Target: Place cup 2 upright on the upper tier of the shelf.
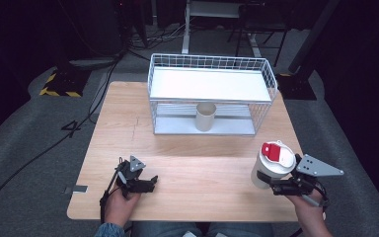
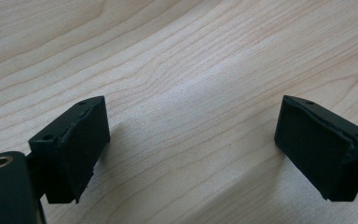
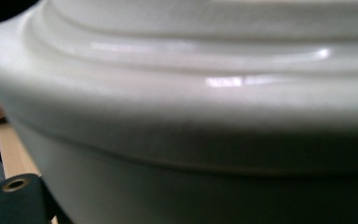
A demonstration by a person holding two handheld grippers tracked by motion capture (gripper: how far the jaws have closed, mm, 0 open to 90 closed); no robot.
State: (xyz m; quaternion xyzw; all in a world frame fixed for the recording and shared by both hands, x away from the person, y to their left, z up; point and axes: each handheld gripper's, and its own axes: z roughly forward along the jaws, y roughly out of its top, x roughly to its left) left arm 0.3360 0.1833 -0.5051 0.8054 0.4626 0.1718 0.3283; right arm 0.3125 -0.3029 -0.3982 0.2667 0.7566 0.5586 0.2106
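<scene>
A white cup with a white lid and a red tab (image 1: pixel 275 160) hangs just above the wooden table (image 1: pixel 197 163) at its right front. My right gripper (image 1: pixel 263 177) is shut on the cup's lower body from the right side. Seen from the right gripper view, the cup's (image 3: pixel 191 116) lid rim and wall are very close and blurred. My left gripper (image 1: pixel 153 181) rests low over the table at the left front. In the left gripper view its jaws stand apart (image 2: pixel 191 144) with only bare wood between them.
A white wire rack (image 1: pixel 212 61) with a flat white shelf (image 1: pixel 207 84) stands at the back of the table. A plain beige cup (image 1: pixel 206 117) stands upright under that shelf. Dark floor, cables and stands surround the table.
</scene>
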